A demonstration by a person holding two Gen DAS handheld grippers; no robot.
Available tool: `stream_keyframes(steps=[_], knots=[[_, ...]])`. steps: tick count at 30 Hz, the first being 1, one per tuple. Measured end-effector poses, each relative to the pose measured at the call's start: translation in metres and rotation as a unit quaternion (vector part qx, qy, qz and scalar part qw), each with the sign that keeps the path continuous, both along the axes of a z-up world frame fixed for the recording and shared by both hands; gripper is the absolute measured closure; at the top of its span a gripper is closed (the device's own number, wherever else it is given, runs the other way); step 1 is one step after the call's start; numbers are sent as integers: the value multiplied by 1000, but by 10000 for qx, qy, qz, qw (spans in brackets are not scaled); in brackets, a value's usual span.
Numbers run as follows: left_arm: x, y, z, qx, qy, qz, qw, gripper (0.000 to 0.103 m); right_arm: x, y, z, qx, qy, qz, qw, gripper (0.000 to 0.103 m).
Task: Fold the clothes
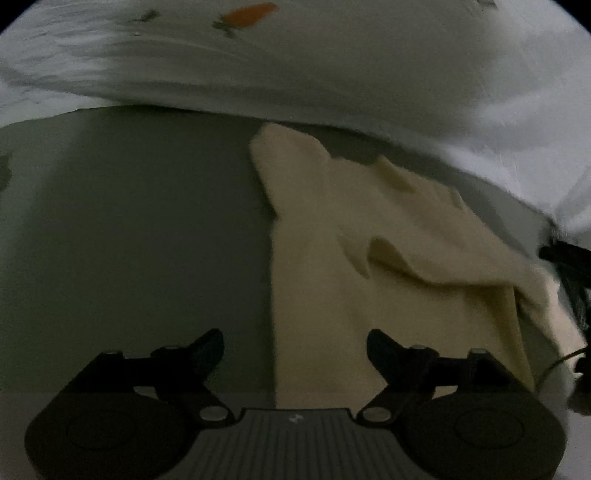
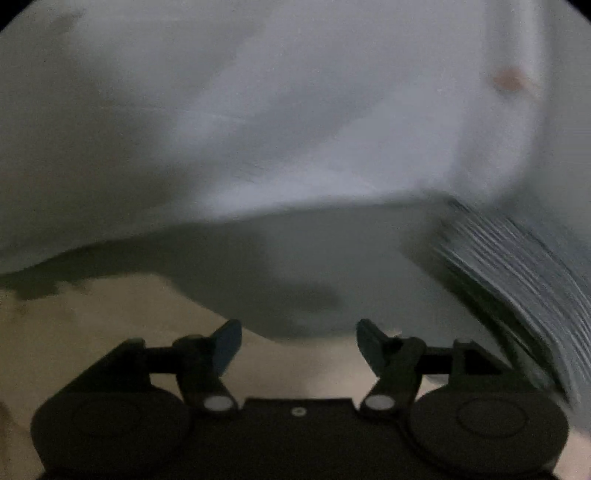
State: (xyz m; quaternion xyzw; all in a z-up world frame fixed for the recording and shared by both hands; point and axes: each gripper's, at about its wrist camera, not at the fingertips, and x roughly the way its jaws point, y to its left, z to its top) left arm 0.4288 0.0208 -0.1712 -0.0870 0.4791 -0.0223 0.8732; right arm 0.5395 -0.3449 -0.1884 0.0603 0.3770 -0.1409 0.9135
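Note:
A cream-coloured garment (image 1: 369, 258) lies crumpled on a dark grey surface (image 1: 140, 229), its left edge running straight toward my left gripper (image 1: 295, 347). That gripper is open, its fingers spread wide, one over the grey surface and one over the cloth, holding nothing. In the right wrist view the cream garment (image 2: 92, 332) fills the lower left, blurred. My right gripper (image 2: 297, 339) is open and empty above the garment's edge. The other gripper's dark body (image 1: 569, 266) shows at the right rim of the left wrist view.
A white sheet or duvet (image 1: 295, 70) with an orange carrot print (image 1: 249, 14) bulges along the far side of the grey surface. In the right wrist view the white bedding (image 2: 258, 110) looms close, with a ribbed grey-striped fabric (image 2: 517, 266) at the right.

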Motion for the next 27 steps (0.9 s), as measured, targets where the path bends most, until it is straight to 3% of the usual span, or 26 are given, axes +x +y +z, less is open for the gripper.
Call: stream_keyframes(steps=[3,7,8,10,11,13,18,20,22,23,25,27], knots=[[1,-9,-9,96,82,-115,9999,15,-12,-37,-9,178,68,-348,9992,33],[0,-18,-17,226,6,-220,9995,4,-7,-67,-18,528,28,-407,9978,32],[-1,-21,-19,284,-49,-266,9992,2,-2,-69,-22,704,32,-336,9969,39],[-4,-30,-22,556,-118,-371,9977,1,7,-62,-21,762,83,-140,9970,68],[-5,-35,-22,684,-106,-416,9967,1,9,-57,-16,680,39,-22,9977,93],[-7,-41,-21,840,-36,-464,9954,1,4,-46,3,521,-199,169,9983,94],[-43,-31,-1,329,60,-221,9992,4,-23,-12,73,396,-1064,1063,9878,96],[-70,-29,6,235,76,-265,9993,15,-41,9,102,421,-1398,1614,9760,96],[-98,-30,9,145,164,-354,9991,41,-66,34,128,581,-1662,2249,9584,96],[-112,-30,9,95,263,-359,9990,45,-79,47,142,660,-1790,2562,9476,96],[-138,-29,6,-47,448,-272,9986,60,-108,76,155,733,-1862,3314,9220,96],[-160,-26,2,-281,565,-35,9980,63,-139,106,161,754,-1818,4121,8896,96]])
